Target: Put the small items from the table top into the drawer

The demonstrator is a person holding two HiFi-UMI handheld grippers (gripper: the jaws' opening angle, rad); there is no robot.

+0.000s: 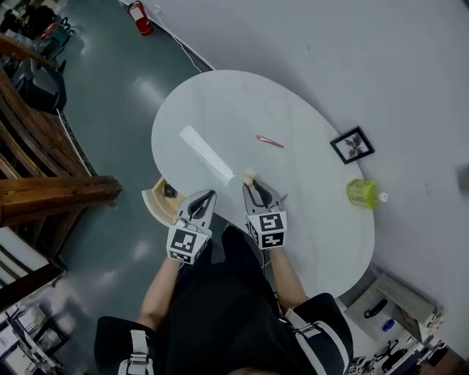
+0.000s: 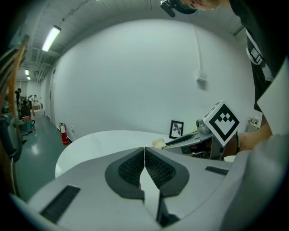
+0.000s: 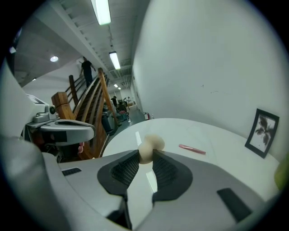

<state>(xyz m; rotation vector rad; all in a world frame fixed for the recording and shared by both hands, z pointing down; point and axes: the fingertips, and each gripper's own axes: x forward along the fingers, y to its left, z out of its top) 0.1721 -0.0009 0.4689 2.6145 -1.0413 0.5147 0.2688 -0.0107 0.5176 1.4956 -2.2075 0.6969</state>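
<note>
My right gripper [image 1: 250, 183] is shut on a small cream-coloured lump [image 1: 249, 176], pinched between its fingertips above the near side of the white oval table [image 1: 220, 102]. The right gripper view shows the lump [image 3: 150, 146] squeezed at the tips of that gripper [image 3: 145, 155]. My left gripper [image 1: 207, 196] is beside it to the left, shut with nothing between its pads [image 2: 144, 151]. A thin pink item [image 1: 270, 141] lies on the table farther out. An open cream drawer [image 1: 152, 201] juts out under the table's left edge, with a dark thing inside.
A black picture frame [image 1: 352, 144] leans at the wall on the table's right side. A green bottle [image 1: 363, 193] lies near the right edge. Wooden stairs [image 1: 44, 176] stand to the left, a red fire extinguisher [image 1: 141, 18] on the floor beyond.
</note>
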